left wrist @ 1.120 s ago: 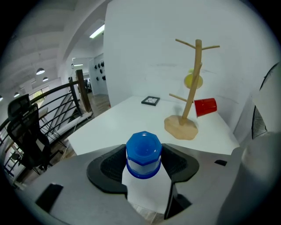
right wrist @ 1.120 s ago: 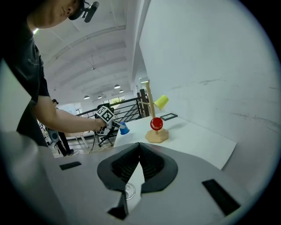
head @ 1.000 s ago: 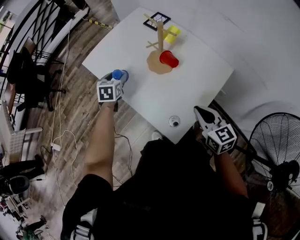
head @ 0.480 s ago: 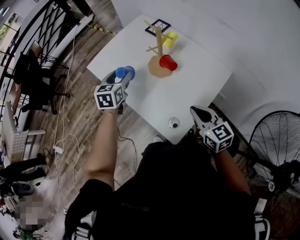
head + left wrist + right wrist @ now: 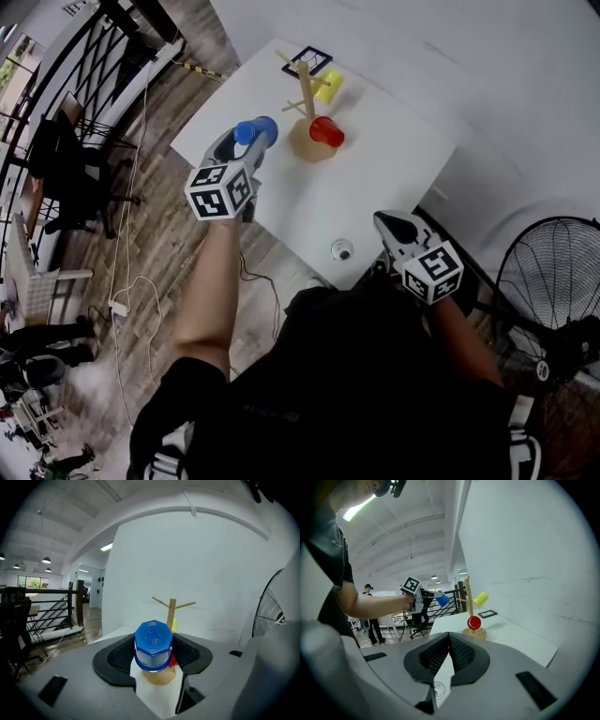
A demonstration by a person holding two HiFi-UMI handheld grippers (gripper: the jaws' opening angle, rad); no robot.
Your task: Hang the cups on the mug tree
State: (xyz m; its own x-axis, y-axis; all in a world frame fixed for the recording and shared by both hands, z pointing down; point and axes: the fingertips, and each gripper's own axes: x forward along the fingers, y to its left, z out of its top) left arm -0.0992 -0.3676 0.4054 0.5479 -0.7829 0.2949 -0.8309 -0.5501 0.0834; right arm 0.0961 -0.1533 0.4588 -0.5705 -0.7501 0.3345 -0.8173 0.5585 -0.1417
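Observation:
My left gripper point(image 5: 246, 142) is shut on a blue cup point(image 5: 255, 129), held above the white table point(image 5: 375, 178) to the left of the wooden mug tree point(image 5: 304, 94). In the left gripper view the blue cup point(image 5: 153, 646) sits between the pads with its base facing the camera, and the mug tree point(image 5: 171, 612) stands behind it. A yellow cup point(image 5: 328, 85) hangs on a far branch. A red cup point(image 5: 325, 130) hangs low by the tree's base. My right gripper point(image 5: 389, 228) is shut and holds nothing near the table's front edge; its view shows the red cup point(image 5: 474, 622) and yellow cup point(image 5: 480, 599).
A small round marker point(image 5: 341, 249) lies on the table's front edge, and a black-framed square tag point(image 5: 311, 62) at the far end. A floor fan point(image 5: 548, 286) stands at the right. Chairs, railings and cables point(image 5: 127, 272) fill the left floor.
My left gripper has risen with the blue cup and moved toward the mug tree. The right gripper has stayed about where it was.

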